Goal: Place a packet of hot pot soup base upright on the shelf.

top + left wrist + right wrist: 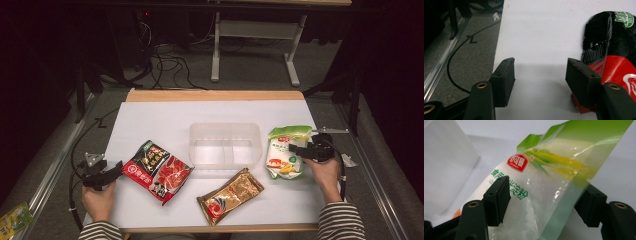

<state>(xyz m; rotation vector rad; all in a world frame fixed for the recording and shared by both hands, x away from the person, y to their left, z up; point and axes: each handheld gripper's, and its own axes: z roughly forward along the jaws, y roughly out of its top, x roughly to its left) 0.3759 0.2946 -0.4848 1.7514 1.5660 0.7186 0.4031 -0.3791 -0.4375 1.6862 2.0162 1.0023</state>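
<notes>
A green and white starch packet lies at the table's right; in the right gripper view the packet sits between my jaws. My right gripper is open, its jaws standing either side of the packet's upper part. At the left, a red and black packet lies flat. My left gripper is open at that packet's left edge, with its right jaw against the edge and bare table between the jaws. A gold packet rests near the front edge.
A clear plastic container with two compartments stands mid-table between the packets. The white table top ends just left of my left gripper, above a grey floor with cables. A small green packet lies on the floor.
</notes>
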